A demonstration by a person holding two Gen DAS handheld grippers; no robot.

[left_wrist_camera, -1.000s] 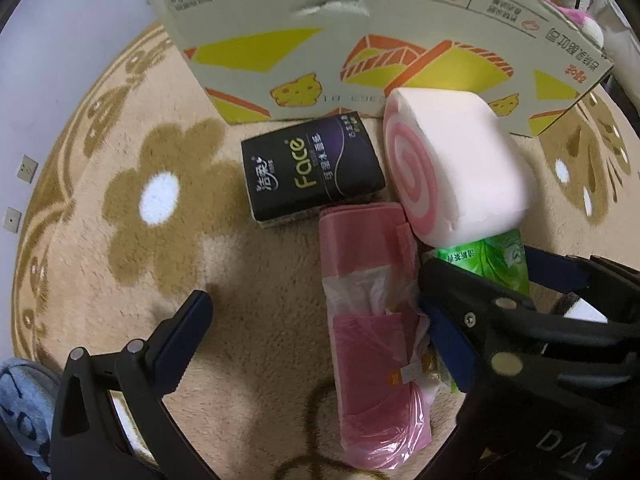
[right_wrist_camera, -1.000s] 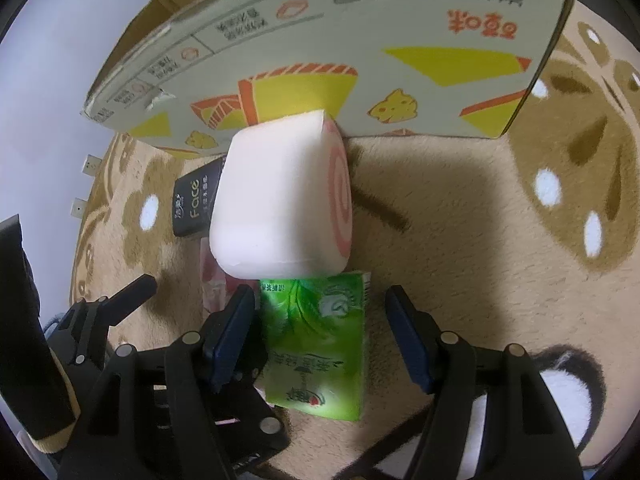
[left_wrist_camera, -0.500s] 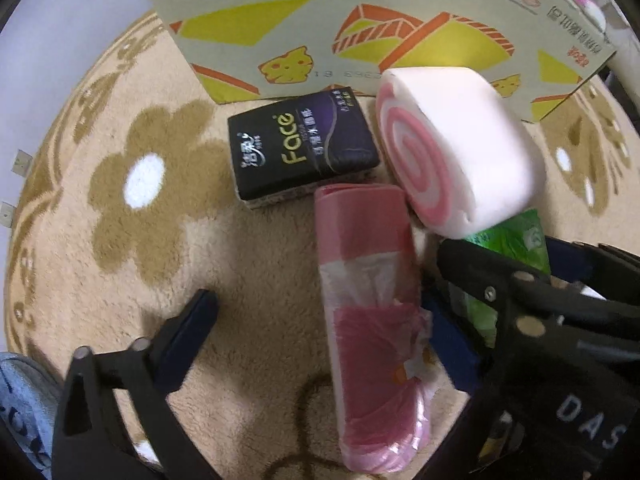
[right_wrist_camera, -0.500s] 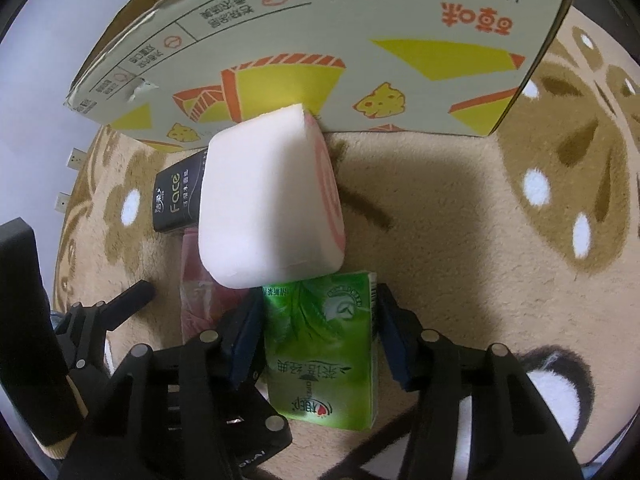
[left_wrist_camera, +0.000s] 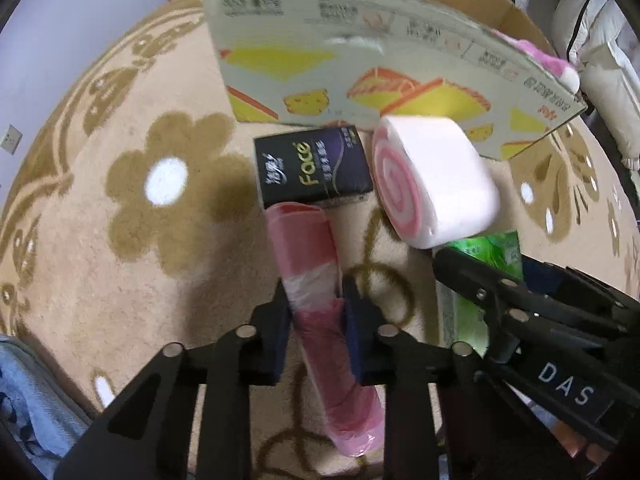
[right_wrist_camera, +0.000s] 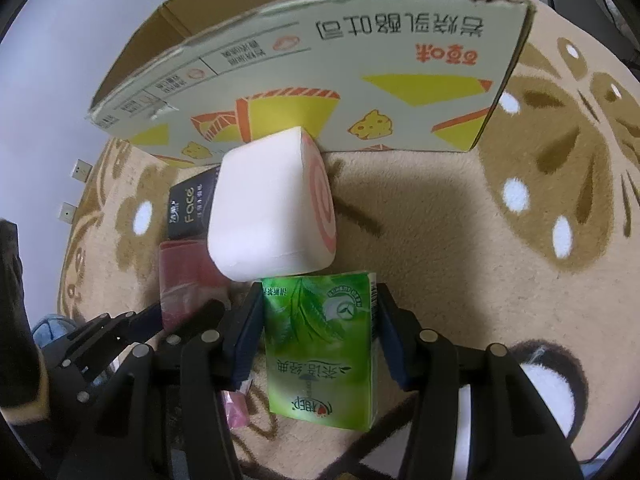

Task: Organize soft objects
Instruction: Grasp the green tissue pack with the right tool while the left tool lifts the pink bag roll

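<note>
Left gripper (left_wrist_camera: 314, 300) pinching the pink roll (left_wrist_camera: 320, 300), right gripper (right_wrist_camera: 318, 328) squeezing the green pack (right_wrist_camera: 320, 344), nothing boxed (right_wrist_camera: 320, 80) yet that I can confirm.

both wrist cameras sit low and close over the carpet (left_wrist_camera: 120, 280), facing the cardboard box (right_wrist_camera: 360, 92), the left one leftward, sharing the swirl pillow (left_wrist_camera: 432, 184) and tissue packs.
</note>
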